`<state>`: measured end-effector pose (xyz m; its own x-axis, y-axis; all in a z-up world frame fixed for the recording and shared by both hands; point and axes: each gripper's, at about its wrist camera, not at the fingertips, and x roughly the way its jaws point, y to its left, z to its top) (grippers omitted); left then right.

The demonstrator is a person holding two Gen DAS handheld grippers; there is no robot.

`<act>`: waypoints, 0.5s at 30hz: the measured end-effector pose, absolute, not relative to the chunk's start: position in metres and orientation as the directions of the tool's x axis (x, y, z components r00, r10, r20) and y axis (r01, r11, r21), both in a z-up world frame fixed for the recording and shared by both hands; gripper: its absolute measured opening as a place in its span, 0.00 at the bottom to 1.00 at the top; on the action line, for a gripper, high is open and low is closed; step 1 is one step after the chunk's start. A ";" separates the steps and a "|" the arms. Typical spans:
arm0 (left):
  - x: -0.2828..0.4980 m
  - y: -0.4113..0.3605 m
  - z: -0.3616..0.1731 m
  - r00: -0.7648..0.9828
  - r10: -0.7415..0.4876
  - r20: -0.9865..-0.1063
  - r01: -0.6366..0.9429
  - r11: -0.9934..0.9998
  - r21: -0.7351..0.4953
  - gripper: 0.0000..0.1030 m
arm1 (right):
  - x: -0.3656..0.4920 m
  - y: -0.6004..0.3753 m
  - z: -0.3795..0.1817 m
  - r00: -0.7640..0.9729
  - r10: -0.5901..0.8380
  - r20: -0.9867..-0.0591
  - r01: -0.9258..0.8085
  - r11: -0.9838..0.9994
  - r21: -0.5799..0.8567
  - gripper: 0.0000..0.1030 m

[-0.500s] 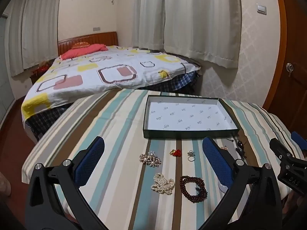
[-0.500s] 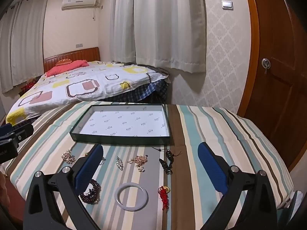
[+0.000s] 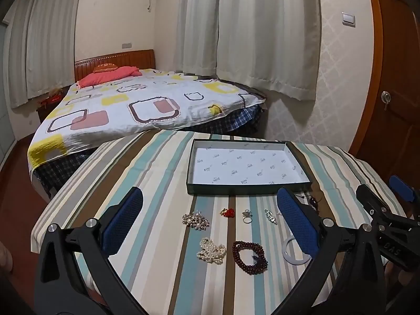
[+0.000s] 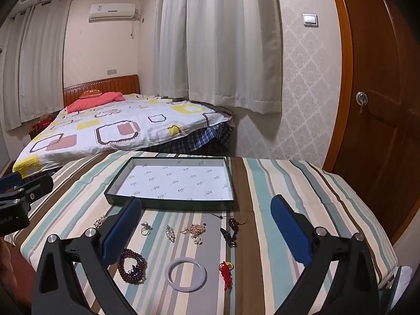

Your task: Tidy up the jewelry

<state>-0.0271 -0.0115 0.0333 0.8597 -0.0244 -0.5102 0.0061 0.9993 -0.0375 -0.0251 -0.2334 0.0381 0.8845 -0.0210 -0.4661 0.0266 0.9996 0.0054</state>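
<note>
A shallow dark green box (image 3: 246,189) with a white printed lining stands on the striped table, also in the right wrist view (image 4: 168,203). Before it lie loose pieces: a pearl brooch (image 3: 195,220), a pearl cluster (image 3: 211,250), a dark red bead bracelet (image 3: 249,254), a red charm (image 3: 227,212), a ring (image 3: 246,215), a white bangle (image 4: 185,273), a gold chain (image 4: 195,231), dark bead pendants (image 4: 231,229) and a red tassel (image 4: 226,274). My left gripper (image 3: 210,220) is open and empty above the jewelry. My right gripper (image 4: 204,228) is open and empty too.
The table wears a striped cloth (image 3: 157,173) and ends close behind the box. A bed (image 3: 147,105) stands beyond it. Curtains (image 4: 223,42) hang at the back and a wooden door (image 4: 380,105) is on the right.
Both grippers have barely shifted; the views sit slightly differently over the table. No jewelry has moved.
</note>
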 end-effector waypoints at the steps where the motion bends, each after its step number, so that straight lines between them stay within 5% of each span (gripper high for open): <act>1: -0.028 -0.013 0.034 0.861 -0.023 -0.508 0.005 0.999 -0.036 0.97 | -0.025 -0.233 0.040 0.886 -0.022 -0.464 0.027 1.000 0.005 0.93; 15: -0.030 -0.014 0.036 0.865 -0.024 -0.501 0.008 0.999 -0.034 0.97 | -0.029 -0.232 0.042 0.897 -0.021 -0.442 0.026 1.000 0.003 0.93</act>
<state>-0.0296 -0.0135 0.0359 0.8652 -0.0242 -0.5008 0.0082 0.9994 -0.0341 -0.0286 -0.2320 0.0417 0.8966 -0.0215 -0.4423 0.0256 0.9997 0.0033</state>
